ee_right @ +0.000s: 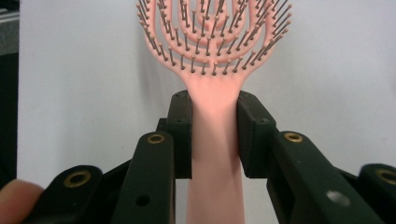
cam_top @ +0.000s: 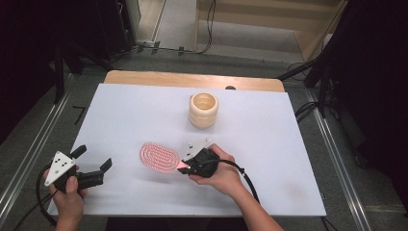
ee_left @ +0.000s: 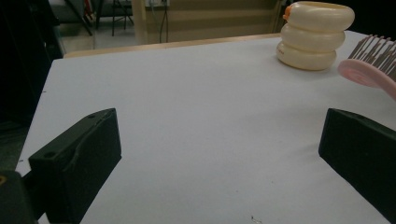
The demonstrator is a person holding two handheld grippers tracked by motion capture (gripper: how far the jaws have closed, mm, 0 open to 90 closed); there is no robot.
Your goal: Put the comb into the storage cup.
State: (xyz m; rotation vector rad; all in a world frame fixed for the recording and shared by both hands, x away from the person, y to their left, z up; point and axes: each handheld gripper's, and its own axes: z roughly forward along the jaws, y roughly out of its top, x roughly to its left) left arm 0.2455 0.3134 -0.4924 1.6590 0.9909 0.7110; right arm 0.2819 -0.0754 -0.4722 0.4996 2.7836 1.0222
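My right tool [cam_top: 185, 166] has its jaws clamped on the handle of the one pink hairbrush [cam_top: 159, 156], a pad pressed against each side of it, as the right gripper view [ee_right: 215, 135] makes plain. In the high view that handle is mostly hidden under my right hand [cam_top: 219, 174] and the tool's black body, so only the oval head shows, lying low over the white surface [cam_top: 269, 144] near its middle, left of my hand, bristles up. Whether the head touches the surface or hangs just above it, I cannot tell. The right gripper view cuts off the far part of the brush head [ee_right: 212, 32] at the top edge, and the handle's end runs out of the bottom. My left tool [cam_top: 94, 166] sits at the near left corner of the surface, jaws spread wide with nothing between them; in the left gripper view [ee_left: 219, 154] its right-hand jaw is cut off by the frame. That view also catches one edge of the brush [ee_left: 373, 65] at the far right. I count one brush, one cream ribbed cup [cam_top: 203, 110] standing upright toward the far side, well apart from the brush, and two tools. Something orange [ee_left: 287, 11] peeks behind the cup's rim, too small to make out.
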